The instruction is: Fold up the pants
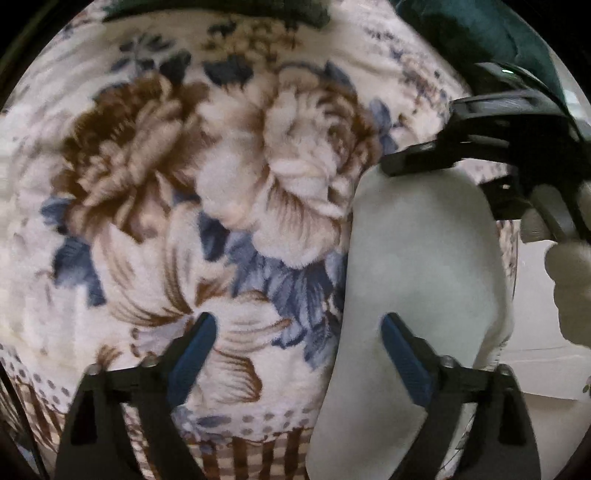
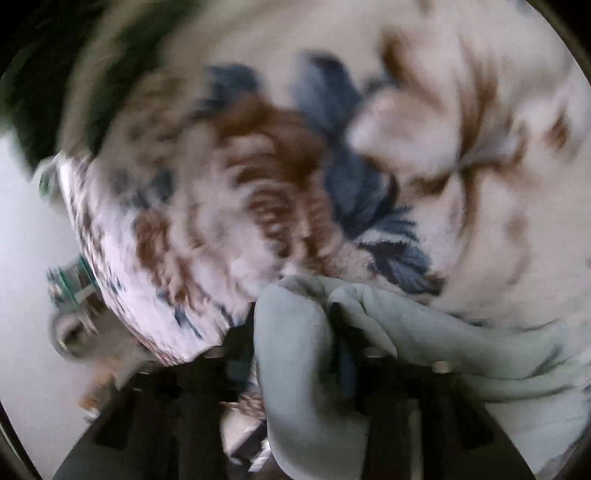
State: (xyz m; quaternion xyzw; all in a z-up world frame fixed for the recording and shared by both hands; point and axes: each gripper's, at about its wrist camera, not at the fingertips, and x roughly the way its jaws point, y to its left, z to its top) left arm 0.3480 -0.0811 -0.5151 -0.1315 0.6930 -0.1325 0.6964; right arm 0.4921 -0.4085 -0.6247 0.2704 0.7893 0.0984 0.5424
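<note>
The pants (image 1: 417, 258) are pale grey-white cloth, lying as a long smooth strip on the right of the floral blanket (image 1: 184, 177) in the left wrist view. My left gripper (image 1: 299, 336) hangs open above the blanket. Its right blue pad (image 1: 402, 354) is over the strip's left edge, and nothing is between the pads. A black finger (image 1: 410, 158) of the right tool rests at the strip's far end. In the blurred right wrist view, a puffy fold of the pants (image 2: 295, 343) fills the gap of my right gripper (image 2: 291, 325). Its jaws stand apart and the fold looks unsqueezed.
A person's white-gloved hand (image 1: 572, 280) holds the right tool. Dark green bedding (image 1: 480, 29) lies along the blanket's far edge. The blanket's edge (image 2: 92, 236) drops to pale floor (image 2: 26, 229), where small green-rimmed objects (image 2: 70, 280) sit.
</note>
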